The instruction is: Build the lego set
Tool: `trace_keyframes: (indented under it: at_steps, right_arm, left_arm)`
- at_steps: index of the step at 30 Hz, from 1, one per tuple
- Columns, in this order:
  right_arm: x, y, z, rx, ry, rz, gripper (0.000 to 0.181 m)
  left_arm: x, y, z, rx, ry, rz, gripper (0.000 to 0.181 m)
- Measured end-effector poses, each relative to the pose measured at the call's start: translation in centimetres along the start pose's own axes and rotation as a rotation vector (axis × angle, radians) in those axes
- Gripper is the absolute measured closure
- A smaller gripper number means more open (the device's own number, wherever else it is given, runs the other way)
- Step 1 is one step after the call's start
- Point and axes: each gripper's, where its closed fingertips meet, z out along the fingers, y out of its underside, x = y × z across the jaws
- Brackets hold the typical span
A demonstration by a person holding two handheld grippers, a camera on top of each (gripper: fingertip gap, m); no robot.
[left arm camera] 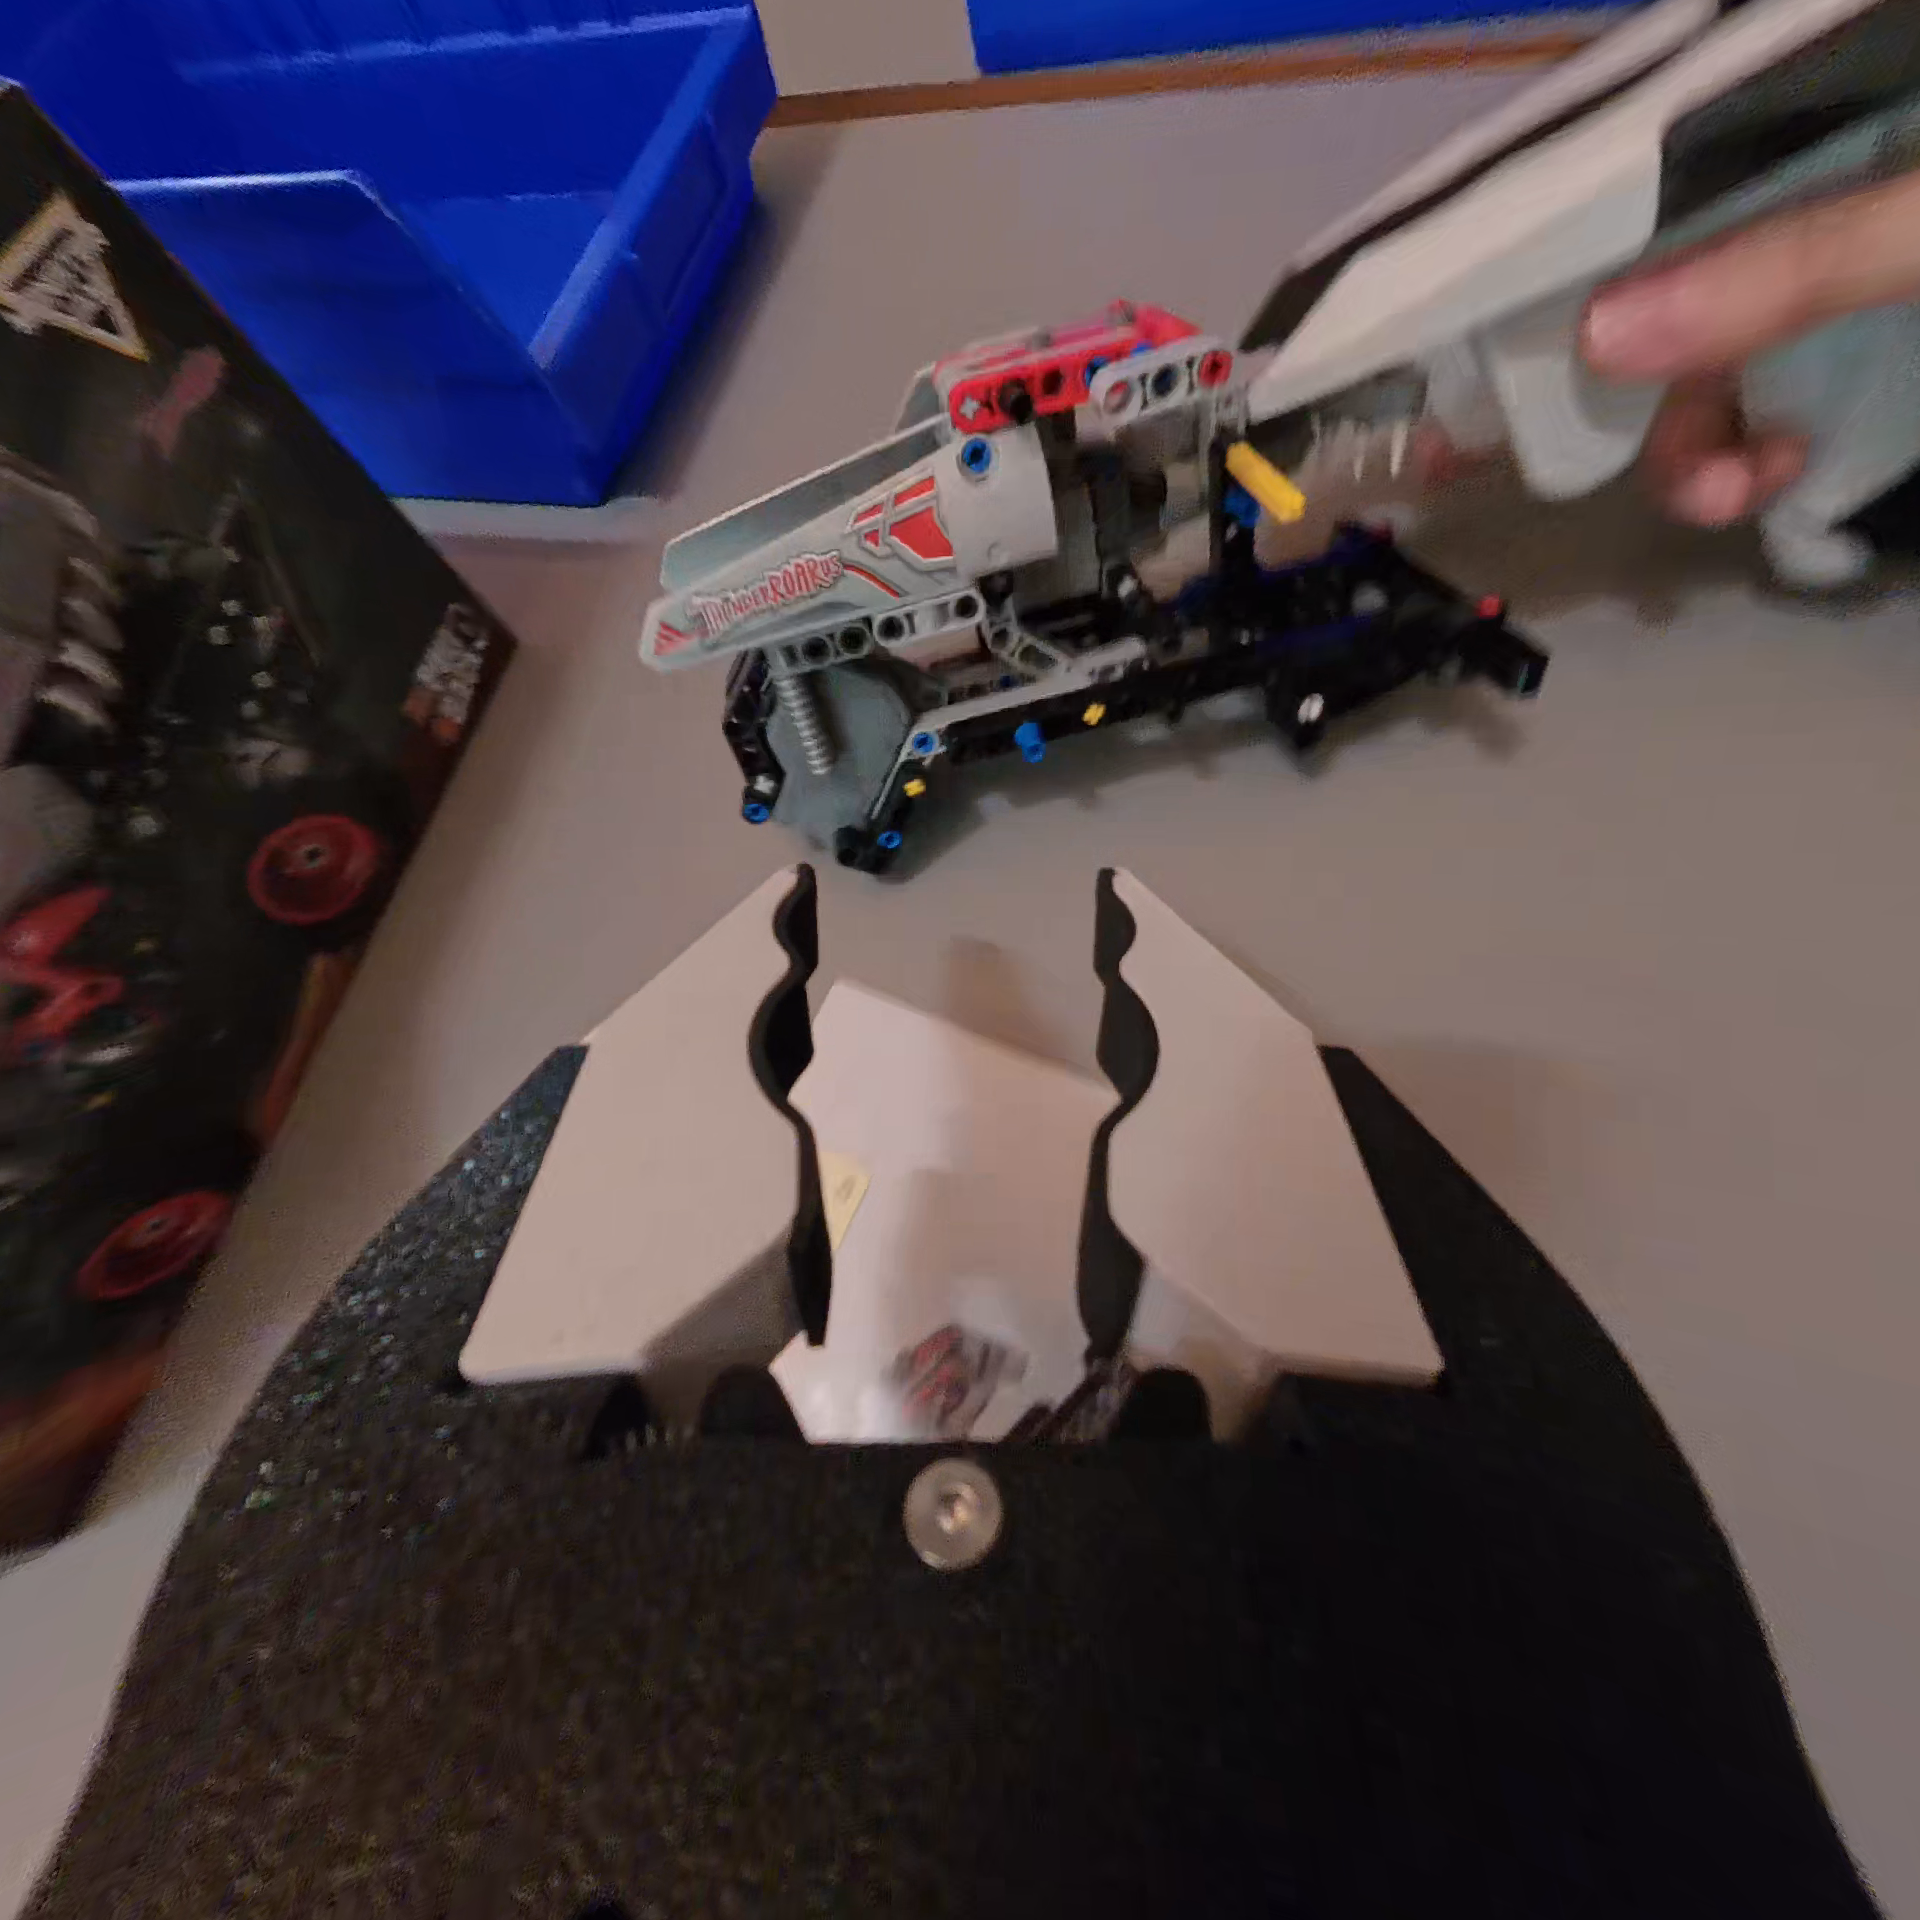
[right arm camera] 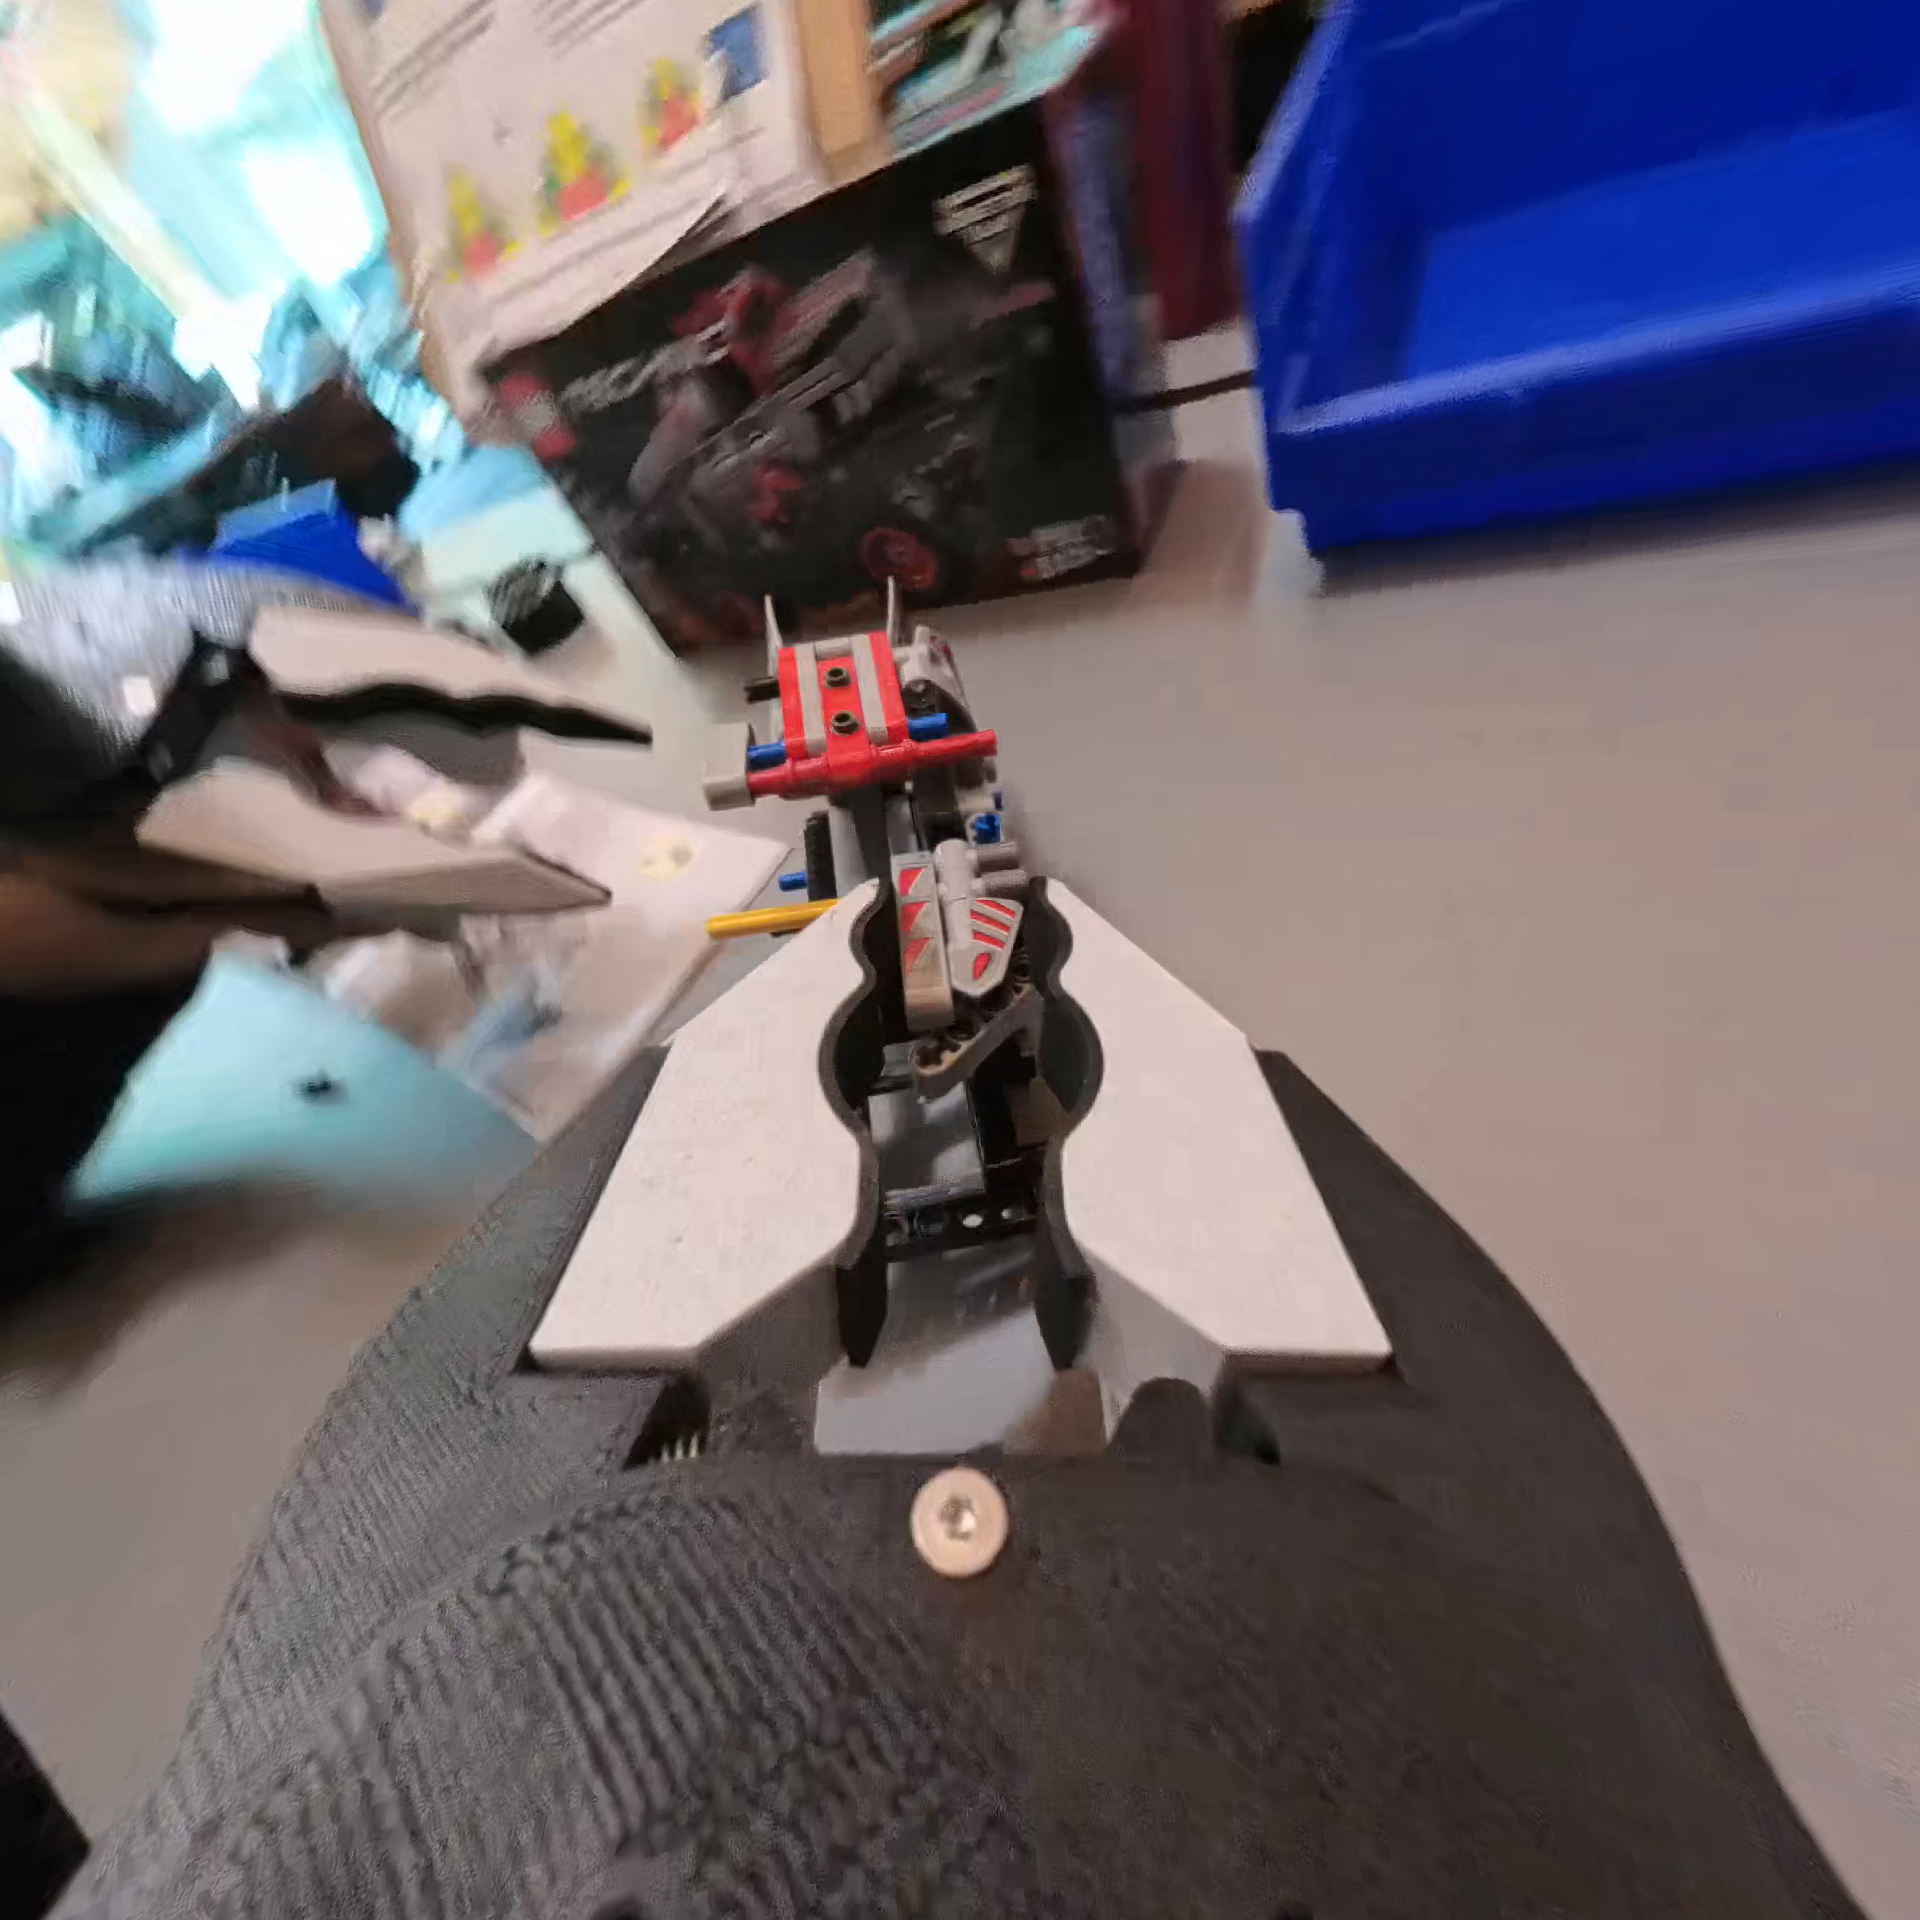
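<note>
The partly built lego model [left arm camera: 1039, 613], a grey, red and black truck chassis, lies on the grey table. A yellow axle [left arm camera: 1262, 483] sticks out of its side. My right gripper [right arm camera: 961, 904] is closed around the model's rear end [right arm camera: 956, 935]. In the left wrist view it reaches in from the upper right [left arm camera: 1455, 270], blurred, with a hand on it. My left gripper [left arm camera: 954, 904] is open and empty, a short way in front of the model, above a white sheet [left arm camera: 935, 1143]. It also shows at the left of the right wrist view [right arm camera: 623, 816].
The set's dark box [left arm camera: 208, 675] stands to the left, also seen behind the model [right arm camera: 831, 416]. A blue bin [left arm camera: 416, 260] stands at the back, at the right in the right wrist view [right arm camera: 1610, 312]. A light blue sheet [right arm camera: 260, 1091] lies under my left gripper.
</note>
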Motion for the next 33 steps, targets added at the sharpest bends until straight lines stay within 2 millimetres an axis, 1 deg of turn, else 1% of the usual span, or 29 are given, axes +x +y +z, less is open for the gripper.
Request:
trace_keyframes:
  at_steps: [1,3,4,6,7,9,11,13,15,17,18,20,21,23,24,25,26,27,29,30,31,32,33]
  right_arm:
    - [0.4,0.1,-0.4,0.025,0.031,0.094,0.158]
    - [1.1,0.5,-1.3,0.073,0.074,0.220,0.158]
    - [1.4,0.7,-1.7,0.094,0.084,0.284,0.158]
    - [1.9,1.4,-2.4,0.103,0.099,0.361,0.157]
    - [2.2,1.7,-2.8,0.099,0.116,0.375,0.157]
    - [2.8,2.7,-3.7,0.071,0.176,0.377,0.156]
    - [2.5,3.7,-4.4,0.050,0.193,0.358,0.158]
    - [1.1,4.0,-4.7,0.058,0.130,0.366,0.152]
    - [-0.2,4.7,-5.0,0.033,0.093,0.359,0.159]
    - [-1.6,5.1,-4.9,0.038,0.074,0.344,0.160]
    - [-2.6,5.3,-4.6,0.040,0.054,0.340,0.159]
    - [-5.3,5.8,-3.7,0.037,-0.013,0.322,0.156]
    - [-7.2,5.8,-3.2,0.034,-0.078,0.301,0.155]
    - [-11.0,6.4,-2.6,-0.008,-0.235,0.232,0.157]
    - [-12.1,6.8,-2.8,-0.053,-0.272,0.182,0.156]
    - [-12.3,6.6,-3.3,-0.072,-0.271,0.110,0.154]
    - [-11.7,5.8,-4.1,-0.055,-0.234,0.011,0.151]
    - [-10.4,4.4,-5.2,-0.018,-0.159,-0.114,0.150]
    - [-6.5,1.1,-7.7,0.058,0.041,-0.439,0.147]
    - [-5.1,0.0,-8.4,0.075,0.096,-0.631,0.144]
    - [-4.2,-0.2,-8.5,0.057,0.089,-0.794,0.142]
    - [-3.5,0.5,-7.9,0.003,0.042,-0.900,0.141]
    - [-2.6,1.3,-7.2,-0.059,0.008,-0.956,0.139]
  left_arm:
    - [0.1,-0.8,0.5,0.025,0.041,-0.045,0.129]
    - [-0.2,-2.1,1.5,0.058,0.088,-0.111,0.133]
    - [-0.4,-2.4,2.0,0.058,0.100,-0.128,0.133]
    - [-0.1,-2.8,2.8,0.048,0.137,-0.156,0.131]
    - [0.4,-3.0,2.9,0.051,0.160,-0.165,0.131]
    - [2.2,-3.2,2.9,0.066,0.213,-0.162,0.131]
    - [4.2,-3.2,2.7,0.073,0.265,-0.147,0.130]
    - [5.6,-3.0,2.2,0.065,0.294,-0.107,0.131]
    - [5.6,-3.2,1.4,0.081,0.263,-0.076,0.130]
    - [5.6,-4.0,-0.3,0.133,0.253,-0.053,0.133]
    - [5.5,-4.2,-1.1,0.153,0.237,-0.051,0.133]
    - [5.5,-4.5,-2.6,0.189,0.207,-0.035,0.136]
    - [5.5,-4.5,-3.2,0.202,0.186,-0.025,0.138]
    - [6.2,-4.3,-4.0,0.211,0.159,-0.003,0.140]
    - [6.7,-3.9,-4.2,0.203,0.152,0.016,0.140]
    - [7.2,-3.5,-4.4,0.189,0.142,0.040,0.141]
    - [7.7,-3.0,-4.6,0.181,0.128,0.068,0.143]
    - [8.2,-2.6,-4.7,0.179,0.115,0.101,0.146]
    - [9.2,-2.1,-4.2,0.185,0.096,0.172,0.154]
    - [9.7,-2.0,-3.7,0.183,0.093,0.198,0.155]
    - [10.3,-1.9,-2.9,0.172,0.101,0.210,0.156]
    - [10.7,-1.9,-2.1,0.167,0.109,0.209,0.157]
    - [10.8,-2.1,-1.3,0.170,0.108,0.202,0.158]
